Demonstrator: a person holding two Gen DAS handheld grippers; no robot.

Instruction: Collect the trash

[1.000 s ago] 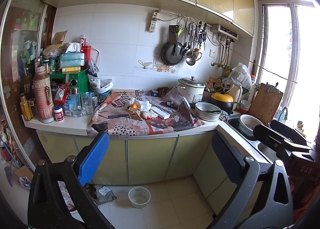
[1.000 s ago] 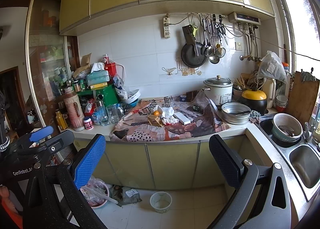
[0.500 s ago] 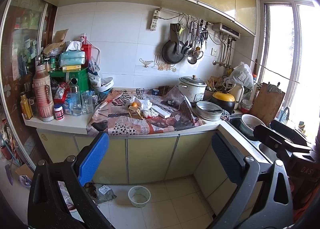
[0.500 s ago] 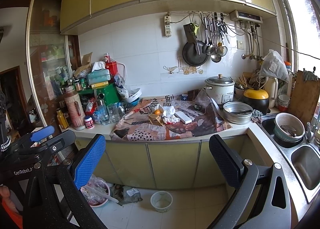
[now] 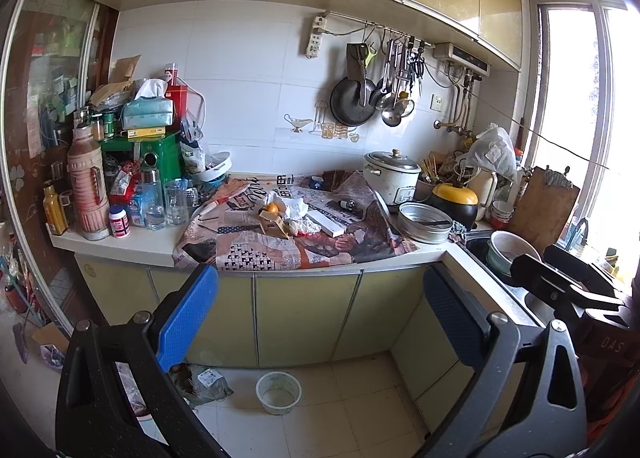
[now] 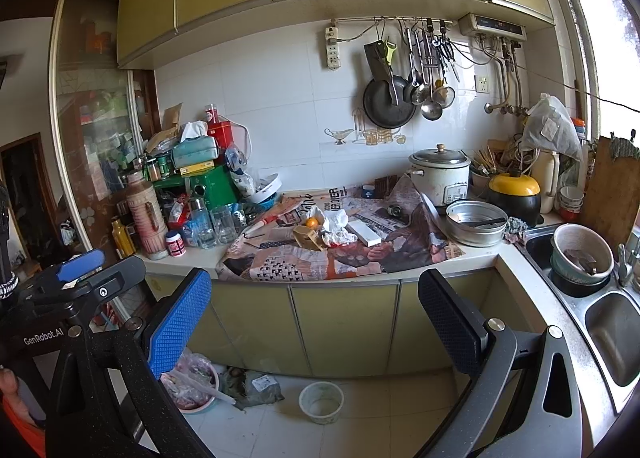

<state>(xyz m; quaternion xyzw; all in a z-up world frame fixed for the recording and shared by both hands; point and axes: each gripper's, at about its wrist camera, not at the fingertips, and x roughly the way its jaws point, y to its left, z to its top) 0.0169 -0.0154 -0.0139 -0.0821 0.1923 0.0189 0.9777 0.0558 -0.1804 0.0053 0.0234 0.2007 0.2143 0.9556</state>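
Trash lies on a newspaper [image 5: 280, 250] [image 6: 320, 258] spread over the counter: crumpled white tissues [image 5: 294, 208] [image 6: 336, 224], an orange [image 5: 272, 208] [image 6: 311, 223], a small torn cardboard box [image 5: 274, 227] [image 6: 307, 238] and a flat white box [image 5: 325, 223] [image 6: 363, 233]. My left gripper [image 5: 320, 318] is open and empty, well back from the counter. My right gripper [image 6: 316, 318] is open and empty, also well back. Each gripper shows at the edge of the other's view.
A rice cooker [image 5: 391, 177], metal pan [image 5: 425, 222] and yellow-lidded pot [image 5: 456, 198] stand right of the newspaper. Bottles, glasses [image 5: 176, 202] and a thermos [image 5: 88, 188] crowd the left. A sink with bowls [image 6: 580, 254] is at right. A small white bucket [image 5: 278, 392] [image 6: 321, 402] and a bag of waste [image 6: 192, 382] sit on the floor.
Both views have drifted slightly up and closer to the counter. Both grippers stay open and empty.
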